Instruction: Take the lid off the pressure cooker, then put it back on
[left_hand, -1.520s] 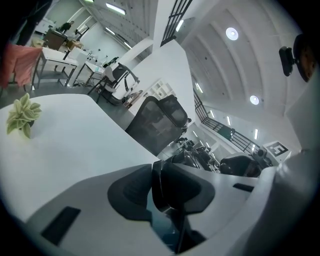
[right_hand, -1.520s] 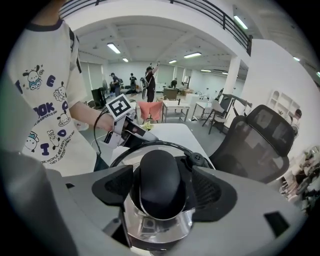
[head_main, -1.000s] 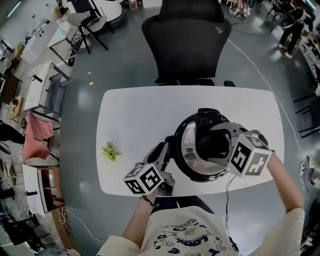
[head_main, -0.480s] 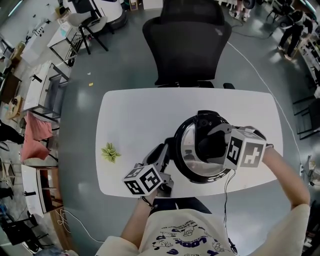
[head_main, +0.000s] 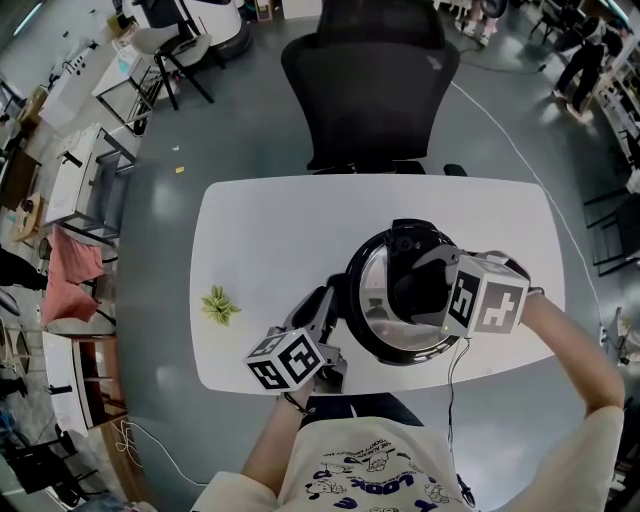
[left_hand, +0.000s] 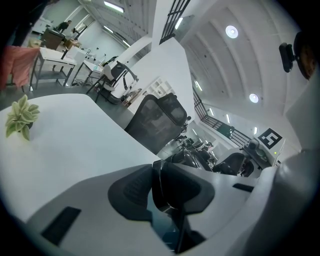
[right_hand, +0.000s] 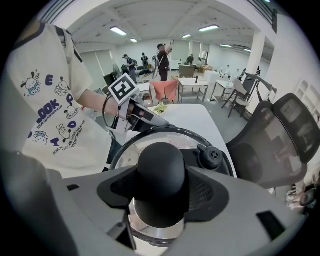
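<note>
one round lid (head_main: 372, 296), black dome knob (right_hand: 161, 166)

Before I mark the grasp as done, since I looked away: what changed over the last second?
The right gripper has just been closing its jaws, which now press on the knob of the lid; its cube swung left, toward the cooker. The left gripper stayed clamped on the handle; cooker, lid and plant did not move.
</note>
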